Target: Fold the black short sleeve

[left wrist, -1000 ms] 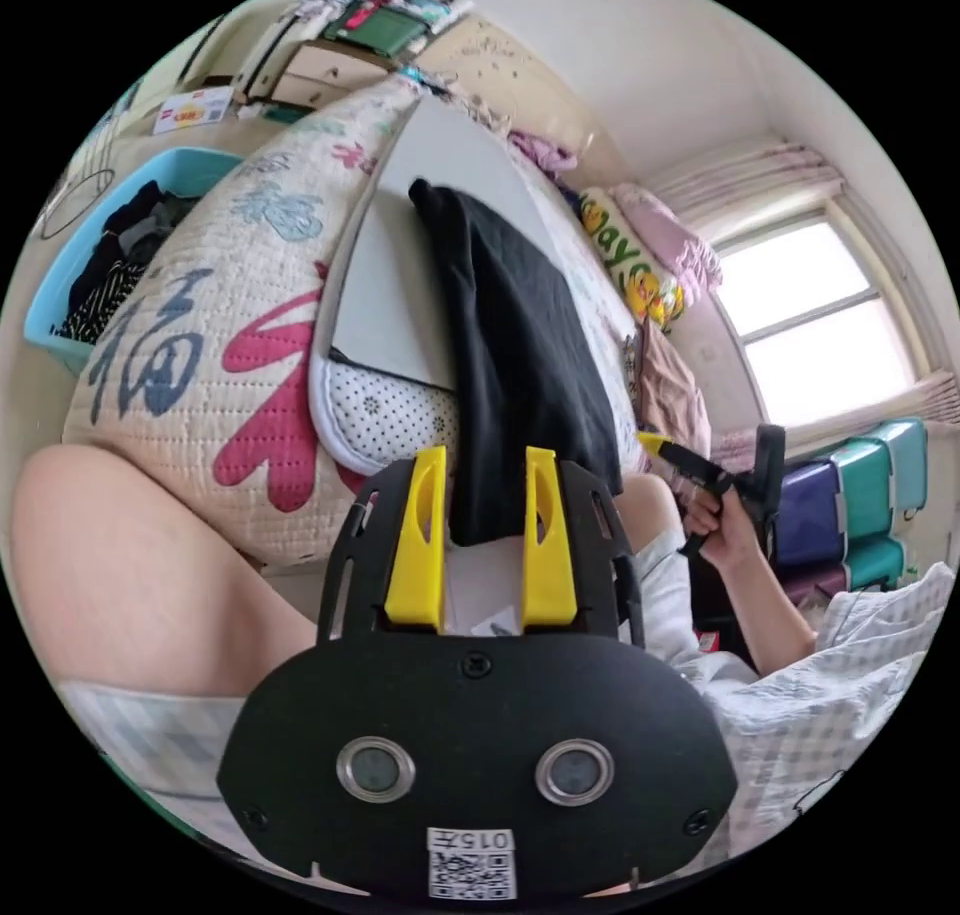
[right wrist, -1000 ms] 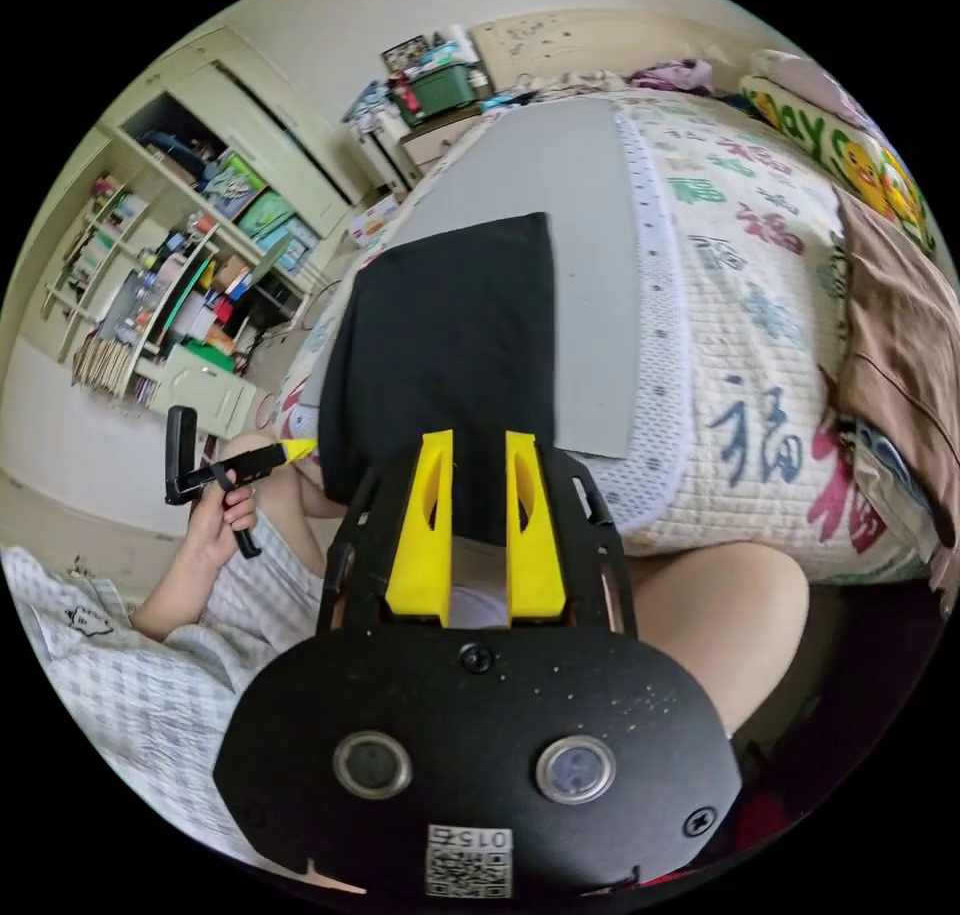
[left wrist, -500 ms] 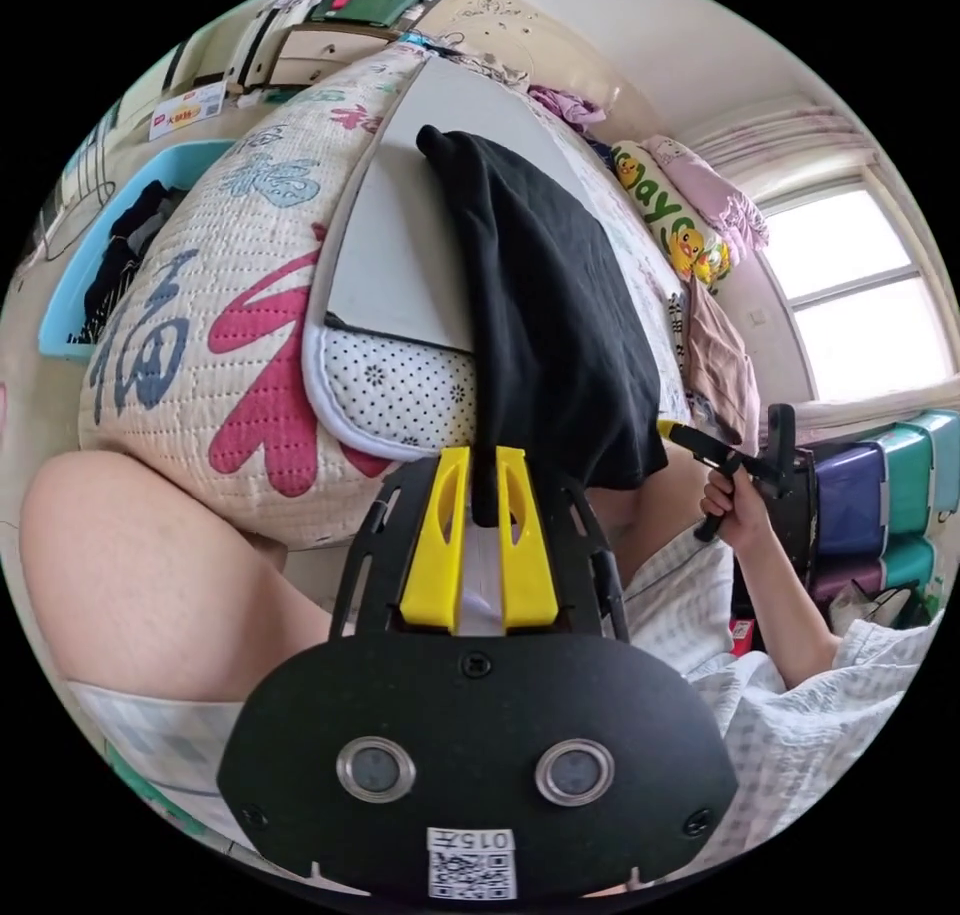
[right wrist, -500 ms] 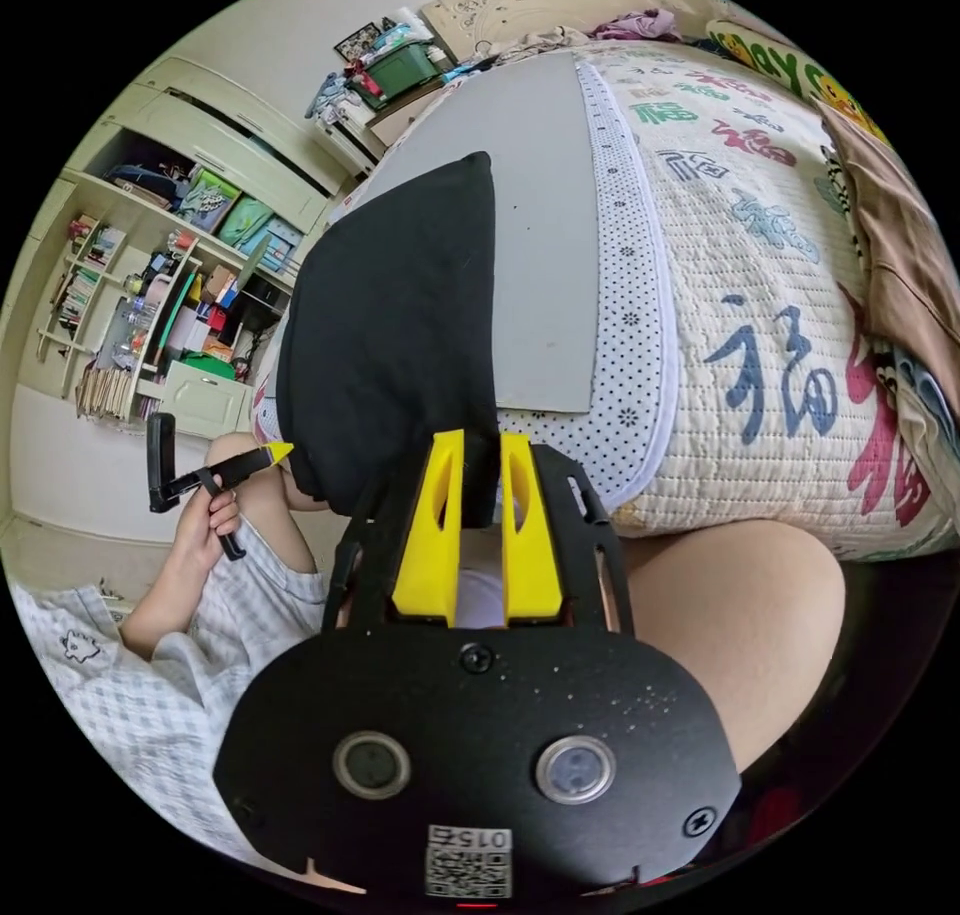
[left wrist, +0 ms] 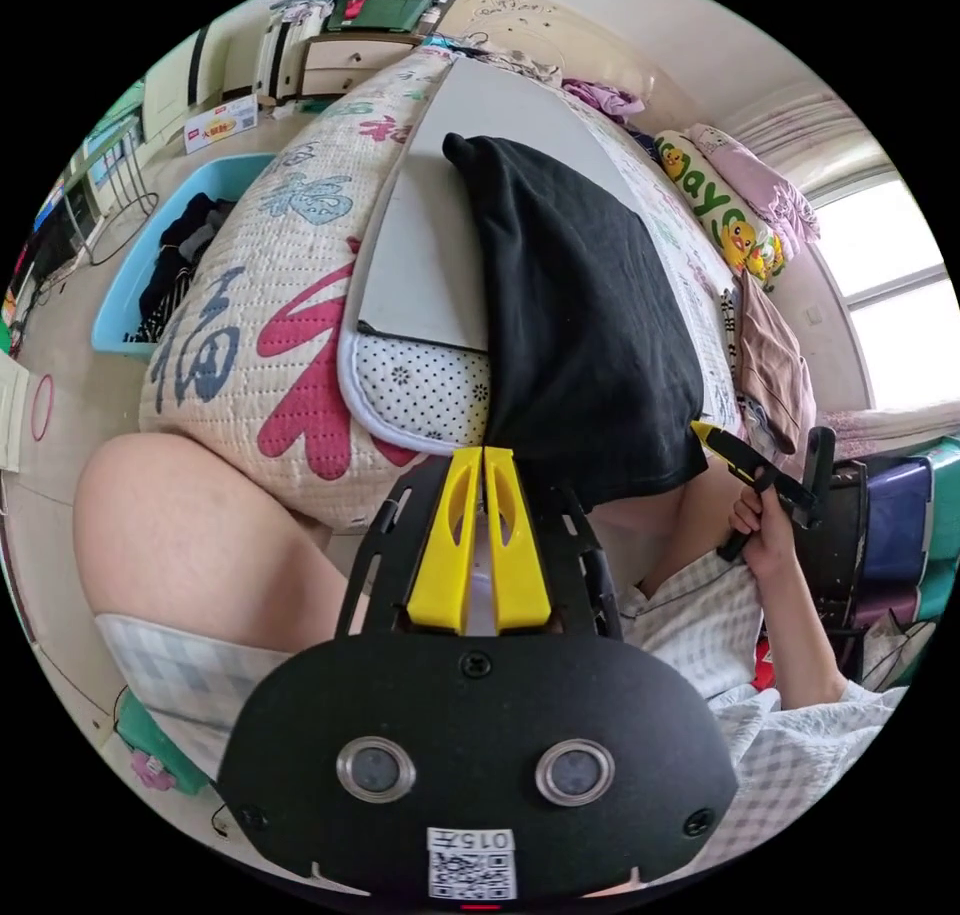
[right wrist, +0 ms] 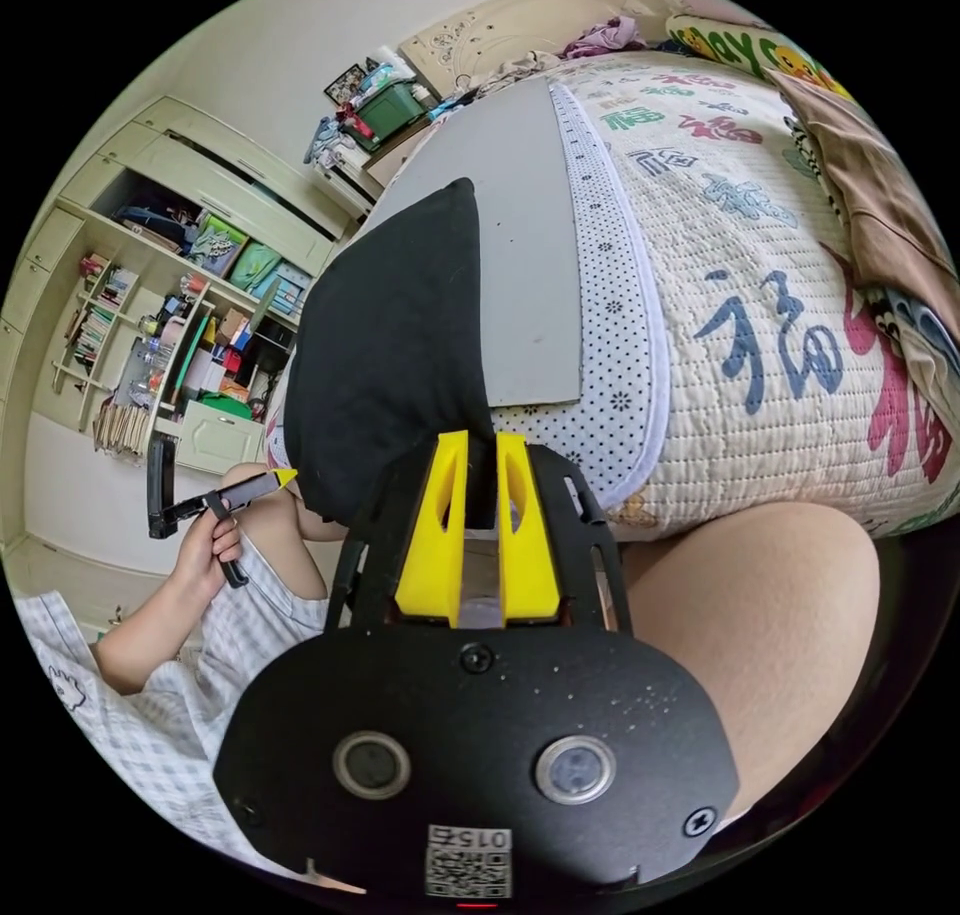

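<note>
Now black short sleeve [right wrist: 400, 355] edge between right hand-held gripper [right wrist: 482, 455] jaws.

black shirt [left wrist: 580, 315], grey board [right wrist: 530, 255], cream quilt [right wrist: 760, 255] with red and blue characters.

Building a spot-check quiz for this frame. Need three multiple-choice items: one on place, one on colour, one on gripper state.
1. Where does the black shirt lie?
A. on the grey board
B. in the blue basket
C. on the floor

2. What colour are the gripper jaws?
A. red
B. yellow
C. white

3. How does the left gripper stand?
A. wide open, clear of the shirt
B. shut on the shirt's near edge
C. shut on the quilt

Answers:
1 A, the shirt lies on the grey board, its near edge hanging past it.
2 B, both pairs are yellow.
3 B, the jaws sit almost together at the cloth's near corner.
</note>
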A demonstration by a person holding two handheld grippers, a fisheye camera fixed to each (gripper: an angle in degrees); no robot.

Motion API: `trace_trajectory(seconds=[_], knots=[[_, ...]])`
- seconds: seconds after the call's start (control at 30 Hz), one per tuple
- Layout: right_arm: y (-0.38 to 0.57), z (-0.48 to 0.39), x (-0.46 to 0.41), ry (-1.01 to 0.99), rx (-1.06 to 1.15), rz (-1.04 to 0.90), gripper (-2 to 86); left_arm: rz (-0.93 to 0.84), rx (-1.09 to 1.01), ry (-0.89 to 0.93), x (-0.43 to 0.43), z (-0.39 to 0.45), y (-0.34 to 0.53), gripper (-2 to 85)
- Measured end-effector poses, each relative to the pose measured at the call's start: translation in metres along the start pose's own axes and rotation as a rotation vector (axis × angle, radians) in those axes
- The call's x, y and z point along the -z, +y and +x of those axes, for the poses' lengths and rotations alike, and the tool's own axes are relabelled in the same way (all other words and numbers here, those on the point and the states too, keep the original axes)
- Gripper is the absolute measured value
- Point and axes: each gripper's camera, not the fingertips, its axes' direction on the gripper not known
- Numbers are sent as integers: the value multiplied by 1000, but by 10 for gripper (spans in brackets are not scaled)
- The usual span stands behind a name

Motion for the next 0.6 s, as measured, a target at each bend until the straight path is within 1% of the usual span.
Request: trace_trajectory(seconds=[0.2,0.33,0.5,0.6], knots=[[5,7,-1,-49,-19,6,43,9,-16,-112,7,29,10,-7],[7,8,-2,-41,-19,12,38,16,74,-103,7,34,16,-7],[9,2,-6,4,-7,24,35,19,84,-121,4,40,24,-7],[10,3,-7,-7,-7,22,32,16,70,-145,5,43,28,-7]])
